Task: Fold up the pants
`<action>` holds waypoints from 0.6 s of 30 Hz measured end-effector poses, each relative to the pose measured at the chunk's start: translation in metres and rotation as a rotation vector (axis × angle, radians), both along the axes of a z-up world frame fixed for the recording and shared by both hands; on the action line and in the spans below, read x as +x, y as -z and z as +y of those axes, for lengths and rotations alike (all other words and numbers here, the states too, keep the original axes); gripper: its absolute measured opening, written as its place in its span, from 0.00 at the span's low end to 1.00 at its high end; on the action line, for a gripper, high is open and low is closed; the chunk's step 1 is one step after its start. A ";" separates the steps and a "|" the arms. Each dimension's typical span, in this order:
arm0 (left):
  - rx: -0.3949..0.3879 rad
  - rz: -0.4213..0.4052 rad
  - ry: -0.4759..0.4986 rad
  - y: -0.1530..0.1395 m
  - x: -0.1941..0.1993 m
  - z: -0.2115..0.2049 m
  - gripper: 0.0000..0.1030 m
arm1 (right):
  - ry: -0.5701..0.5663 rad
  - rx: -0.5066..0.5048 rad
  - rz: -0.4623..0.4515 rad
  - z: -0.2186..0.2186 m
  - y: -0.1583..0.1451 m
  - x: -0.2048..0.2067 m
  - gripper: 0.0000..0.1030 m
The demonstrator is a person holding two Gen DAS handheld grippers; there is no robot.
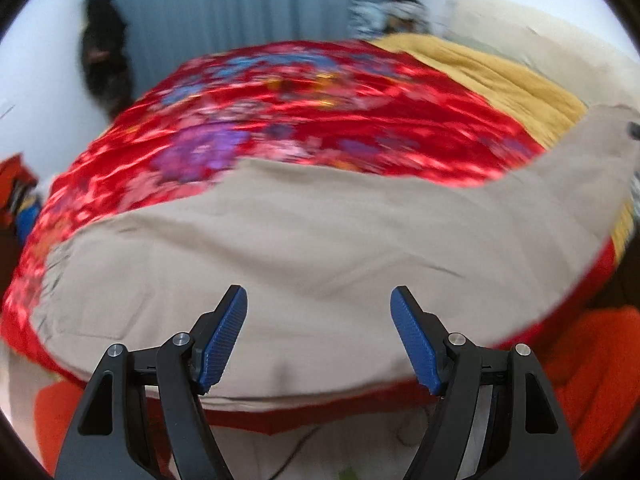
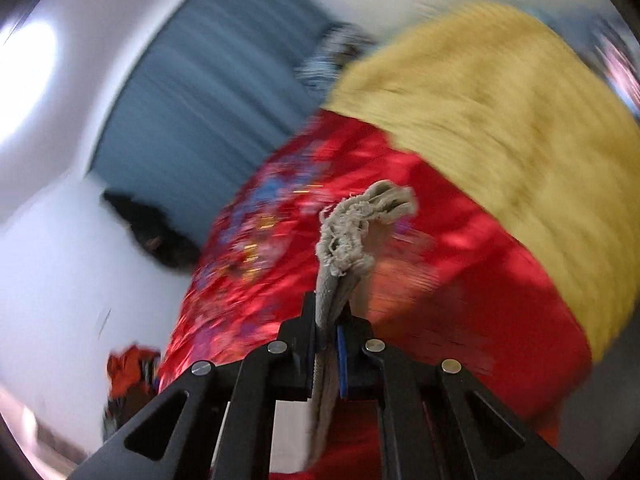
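Observation:
Beige pants (image 1: 312, 248) lie spread across the near part of a red floral bedspread (image 1: 304, 120) in the left wrist view, with one leg rising toward the right edge. My left gripper (image 1: 318, 300) is open and empty just above the pants' near edge. In the right wrist view my right gripper (image 2: 330, 320) is shut on the frayed hem of the beige pants (image 2: 352, 232) and holds it lifted above the bedspread (image 2: 280, 272). The view is blurred by motion.
A mustard-yellow blanket (image 1: 500, 76) covers the far right of the bed, and it also shows in the right wrist view (image 2: 500, 120). Orange fabric (image 1: 600, 360) lies below the bed's near edge. A blue-grey curtain (image 1: 240, 4) and a dark hanging item (image 1: 104, 52) are behind.

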State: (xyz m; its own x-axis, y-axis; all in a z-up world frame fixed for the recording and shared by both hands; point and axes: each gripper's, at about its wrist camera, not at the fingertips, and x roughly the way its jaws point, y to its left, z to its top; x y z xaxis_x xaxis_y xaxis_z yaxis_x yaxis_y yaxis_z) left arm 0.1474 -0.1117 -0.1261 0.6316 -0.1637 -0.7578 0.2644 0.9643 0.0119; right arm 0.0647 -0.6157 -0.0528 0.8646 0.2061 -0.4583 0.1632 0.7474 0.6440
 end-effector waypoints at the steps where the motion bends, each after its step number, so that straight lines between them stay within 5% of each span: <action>1: -0.009 -0.004 -0.035 -0.001 0.002 0.011 0.74 | -0.036 -0.023 -0.018 0.015 -0.013 0.008 0.08; 6: -0.053 0.009 -0.208 0.003 0.009 0.066 0.74 | -0.258 -0.113 -0.102 0.120 -0.061 0.035 0.08; 10: -0.101 0.049 -0.321 0.014 0.008 0.107 0.74 | -0.404 -0.156 -0.115 0.197 -0.063 0.050 0.08; 18: -0.121 0.029 -0.419 0.023 -0.003 0.152 0.74 | -0.529 -0.105 -0.028 0.337 0.025 0.088 0.09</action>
State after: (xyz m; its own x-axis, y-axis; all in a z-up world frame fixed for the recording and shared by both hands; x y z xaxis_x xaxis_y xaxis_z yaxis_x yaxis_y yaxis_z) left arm 0.1442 0.0401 -0.1489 0.6412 0.0136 -0.7673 -0.1514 0.9824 -0.1092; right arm 0.1531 -0.2788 -0.0779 0.6674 0.5708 -0.4782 -0.2692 0.7837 0.5597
